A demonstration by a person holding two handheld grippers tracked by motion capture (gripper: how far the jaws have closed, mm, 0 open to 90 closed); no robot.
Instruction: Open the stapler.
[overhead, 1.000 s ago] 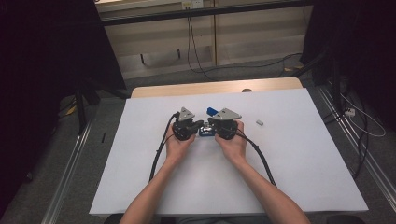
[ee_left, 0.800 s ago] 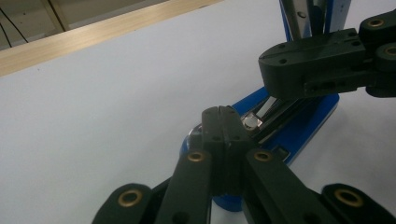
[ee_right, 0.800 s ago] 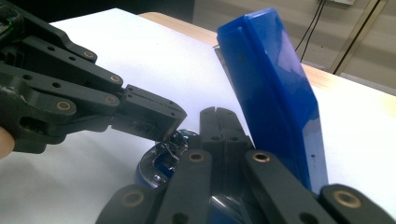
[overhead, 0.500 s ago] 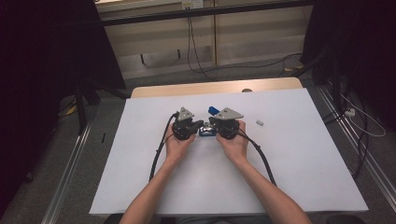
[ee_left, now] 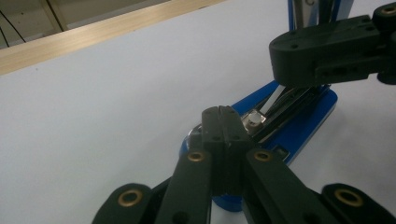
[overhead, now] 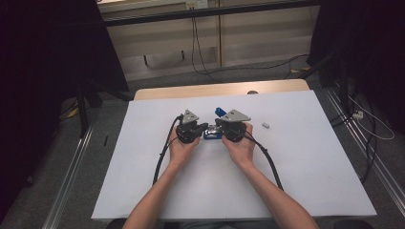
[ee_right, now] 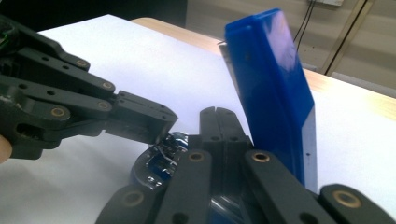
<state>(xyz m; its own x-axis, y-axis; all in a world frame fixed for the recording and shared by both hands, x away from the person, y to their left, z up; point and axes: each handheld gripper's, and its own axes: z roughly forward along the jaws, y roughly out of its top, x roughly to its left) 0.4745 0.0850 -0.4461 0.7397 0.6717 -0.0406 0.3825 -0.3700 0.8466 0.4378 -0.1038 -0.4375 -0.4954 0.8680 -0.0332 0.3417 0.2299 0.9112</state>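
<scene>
A blue stapler point(overhead: 212, 135) lies open mid-table on the white sheet point(overhead: 296, 162), its blue top arm point(ee_right: 271, 88) swung upright. My left gripper point(overhead: 205, 128) points right at it, jaws shut with nothing between them; in the left gripper view its tips point(ee_left: 223, 112) rest over the stapler's base point(ee_left: 303, 126) and metal staple channel. My right gripper point(overhead: 218, 129) points left from the other side, also shut and empty; its tips point(ee_right: 217, 114) sit just beside the raised arm. Each gripper view also shows the other gripper: the right point(ee_left: 327, 56) and the left point(ee_right: 140, 119).
A small pale grey piece point(overhead: 266, 125) lies on the sheet to the right of the grippers. A strip of bare wooden table edge point(overhead: 215, 89) runs along the back. Black cables point(overhead: 165, 152) trail from both grippers toward the front edge.
</scene>
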